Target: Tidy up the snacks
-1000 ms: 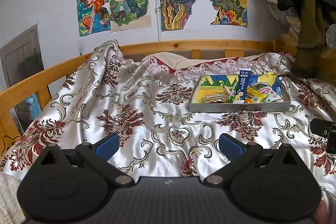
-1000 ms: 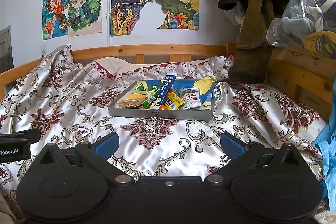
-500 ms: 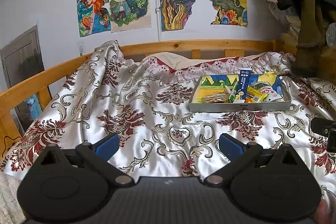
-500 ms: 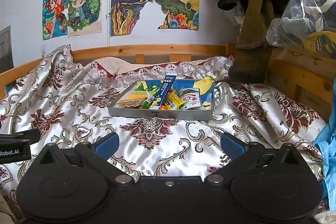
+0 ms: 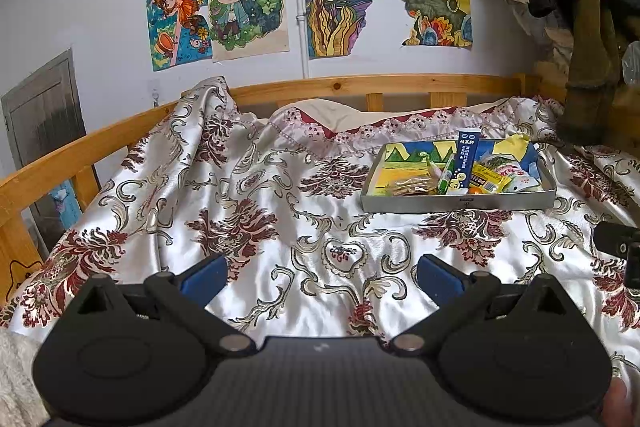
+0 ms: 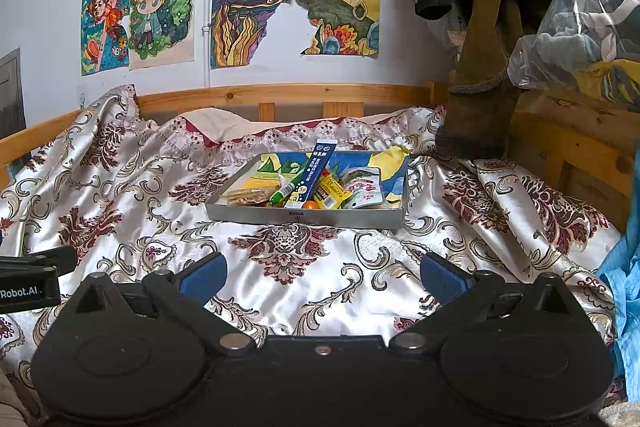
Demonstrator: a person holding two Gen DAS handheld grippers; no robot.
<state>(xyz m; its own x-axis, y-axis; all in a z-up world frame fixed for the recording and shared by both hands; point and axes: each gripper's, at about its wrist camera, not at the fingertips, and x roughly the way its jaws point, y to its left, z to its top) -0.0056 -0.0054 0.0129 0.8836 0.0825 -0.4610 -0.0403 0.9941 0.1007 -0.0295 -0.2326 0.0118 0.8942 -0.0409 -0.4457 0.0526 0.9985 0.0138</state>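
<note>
Snacks fill the right half of a shallow grey tray (image 6: pixel 304 218) that sits on the bed's satin bedspread (image 6: pixel 132 195), well ahead of both our tools. Among them we see a tall blue box (image 6: pixel 310 173) leaning against the heap, a green tube (image 6: pixel 286 189) touching its left side, a yellow packet (image 6: pixel 330 191) and a white pouch (image 6: pixel 366 195) to its right, a small orange ball (image 6: pixel 309 205) at the front wall, and a clear bag of brown pieces (image 6: pixel 248 195) at the left. Our left tool (image 5: pixel 322 277) hovers low over the bedspread with its blue pads (image 5: pixel 203 277) spread wide and nothing between them. Our right tool (image 6: pixel 323 277) is likewise wide apart and empty, pointed straight at the tray. Colourful drawings (image 6: pixel 256 7) hang on the wall behind the wooden bed rail (image 6: pixel 280 94).
</note>
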